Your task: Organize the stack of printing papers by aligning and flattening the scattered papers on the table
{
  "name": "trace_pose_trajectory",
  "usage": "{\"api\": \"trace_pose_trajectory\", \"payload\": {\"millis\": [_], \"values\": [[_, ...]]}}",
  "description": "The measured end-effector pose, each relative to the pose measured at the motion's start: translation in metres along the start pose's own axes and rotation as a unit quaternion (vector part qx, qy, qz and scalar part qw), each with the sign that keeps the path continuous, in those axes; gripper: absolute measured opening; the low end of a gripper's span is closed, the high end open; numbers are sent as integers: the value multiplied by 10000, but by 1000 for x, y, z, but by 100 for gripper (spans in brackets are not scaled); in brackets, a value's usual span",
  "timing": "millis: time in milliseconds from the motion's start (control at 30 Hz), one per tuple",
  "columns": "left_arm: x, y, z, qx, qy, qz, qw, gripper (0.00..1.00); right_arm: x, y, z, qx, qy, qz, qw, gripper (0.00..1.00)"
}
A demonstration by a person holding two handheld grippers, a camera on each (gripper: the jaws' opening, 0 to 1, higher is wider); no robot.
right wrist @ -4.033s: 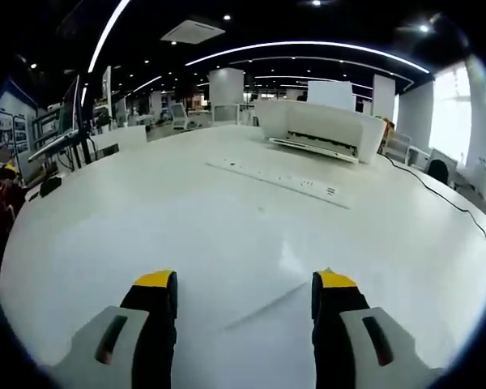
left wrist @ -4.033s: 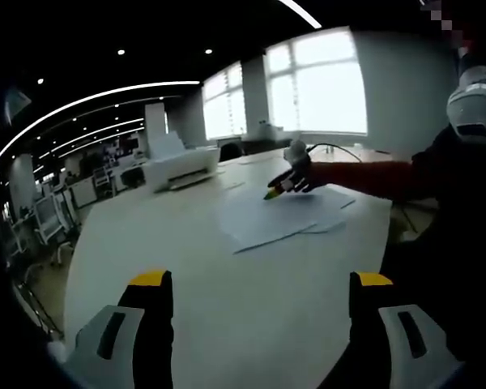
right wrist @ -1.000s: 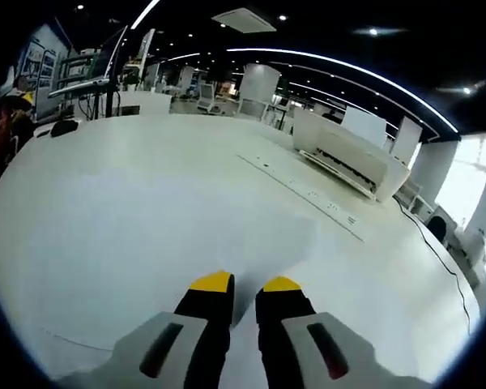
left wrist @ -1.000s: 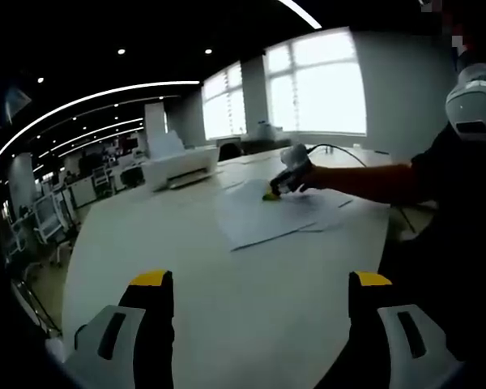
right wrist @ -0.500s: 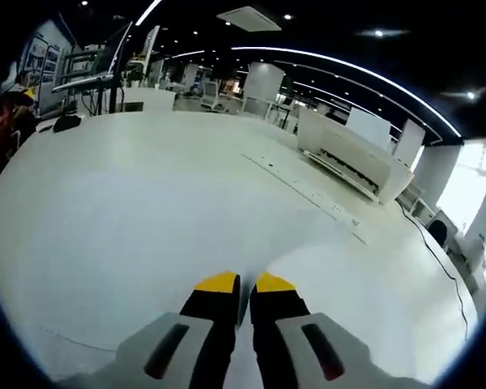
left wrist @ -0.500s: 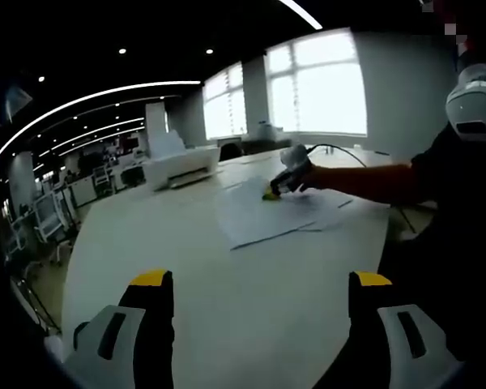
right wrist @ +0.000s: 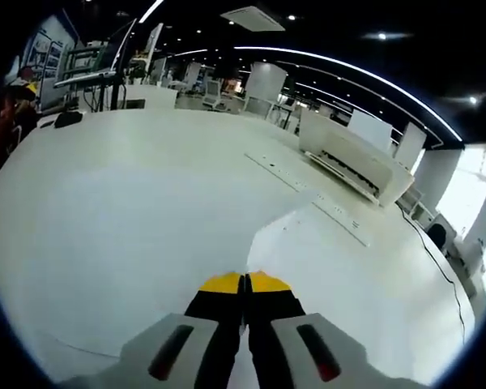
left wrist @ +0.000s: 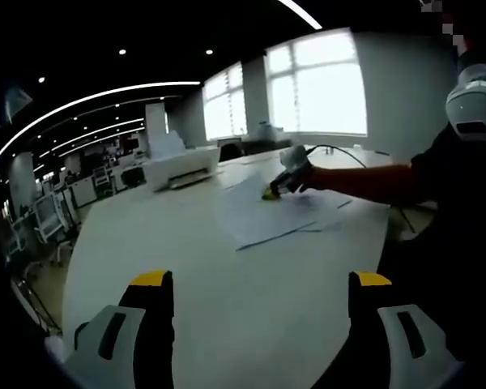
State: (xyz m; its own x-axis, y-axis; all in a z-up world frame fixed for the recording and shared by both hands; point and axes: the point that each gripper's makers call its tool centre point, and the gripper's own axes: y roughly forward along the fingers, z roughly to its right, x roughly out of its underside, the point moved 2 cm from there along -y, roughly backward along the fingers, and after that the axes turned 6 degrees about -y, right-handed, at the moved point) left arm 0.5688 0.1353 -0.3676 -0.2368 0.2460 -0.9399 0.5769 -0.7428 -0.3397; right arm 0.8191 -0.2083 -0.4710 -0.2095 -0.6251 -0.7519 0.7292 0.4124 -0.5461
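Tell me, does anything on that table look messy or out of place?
Yes: the papers lie fanned out, edges and corners not lined up. The right gripper has pinched one sheet, its edge raised off the table.

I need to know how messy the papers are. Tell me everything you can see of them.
The papers are thin white sheets lying flat on the white table, fanned so their edges and corners do not line up. In the left gripper view the right gripper reaches over them and pinches one sheet at its edge, which lifts off the table. In the right gripper view that sheet rises from the shut jaws. How many sheets there are is unclear.
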Motion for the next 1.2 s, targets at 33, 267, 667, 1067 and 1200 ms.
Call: {"api": "trace_pose_trajectory", "payload": {"millis": [33, 267, 667, 1067, 1200], "values": [[0, 0, 0, -3, 5, -1, 10000, 91, 0, 0, 0, 0, 11, 1, 10000, 0], [-2, 0, 0, 4, 21, -2, 10000, 91, -1, -1, 3, -24, 150, 44, 9999, 0], [-4, 1, 1, 25, 37, 15, 10000, 91, -16, -15, 9, 21, 253, 329, 9991, 0], [-2, 2, 4, 27, 29, 9, 10000, 91, -32, -30, 10, 19, 333, 679, 9971, 0], [-3, 3, 4, 40, 31, 5, 10000, 91, -39, -37, 10, 6, 264, 760, 9968, 0]]}}
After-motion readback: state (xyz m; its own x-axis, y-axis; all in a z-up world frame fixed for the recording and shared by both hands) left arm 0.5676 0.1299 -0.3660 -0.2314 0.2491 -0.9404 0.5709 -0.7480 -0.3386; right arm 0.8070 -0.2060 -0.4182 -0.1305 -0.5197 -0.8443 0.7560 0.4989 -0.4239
